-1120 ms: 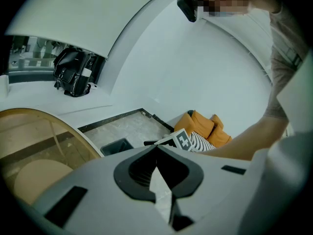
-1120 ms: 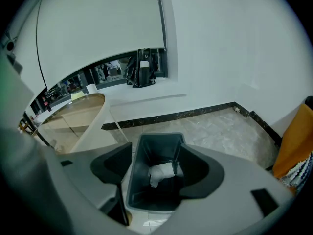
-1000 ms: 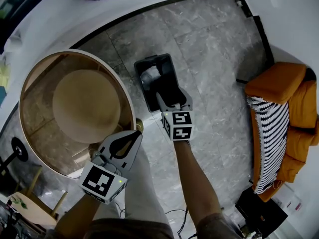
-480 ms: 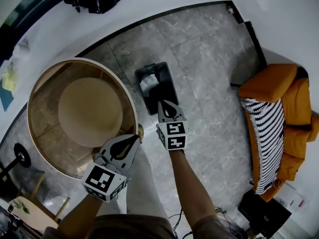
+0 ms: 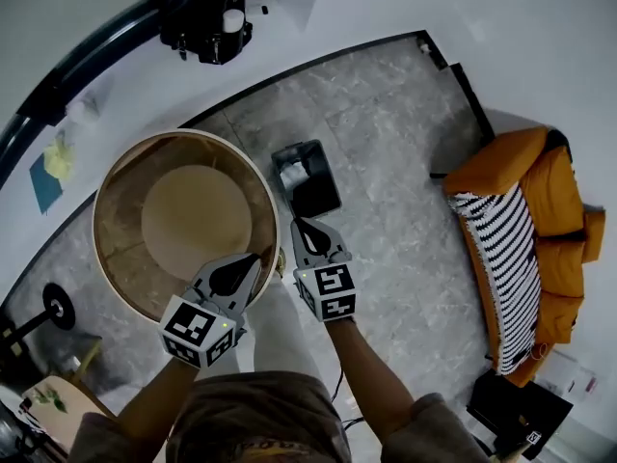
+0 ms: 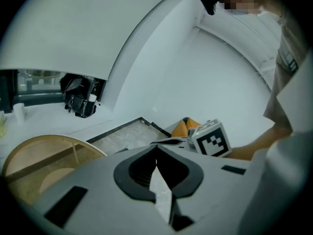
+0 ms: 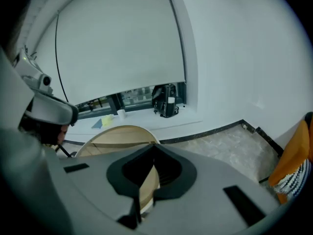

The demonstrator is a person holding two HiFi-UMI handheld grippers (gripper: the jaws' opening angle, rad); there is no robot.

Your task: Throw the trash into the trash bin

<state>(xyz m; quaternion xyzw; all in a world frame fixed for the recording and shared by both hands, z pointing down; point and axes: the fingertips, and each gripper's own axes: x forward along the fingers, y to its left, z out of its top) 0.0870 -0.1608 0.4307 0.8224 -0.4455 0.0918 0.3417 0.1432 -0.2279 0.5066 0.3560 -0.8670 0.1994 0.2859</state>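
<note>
The black trash bin stands on the grey stone floor next to the round table. A white crumpled piece of trash lies inside it at its far left corner. My right gripper hangs shut and empty just short of the bin's near end. In the right gripper view its jaws meet with nothing between them. My left gripper is over the table's near rim, left of the right one. Its jaws are closed on nothing. The bin is hidden in both gripper views.
A round wooden table fills the left. An orange sofa with a striped throw stands at the right. A black machine sits on the white counter behind. A black bag lies at the lower right.
Both grippers have risen and drawn back from the bin. The right gripper, which reached over the bin with its jaws apart, now has them closed. The white trash stays in the bin.
</note>
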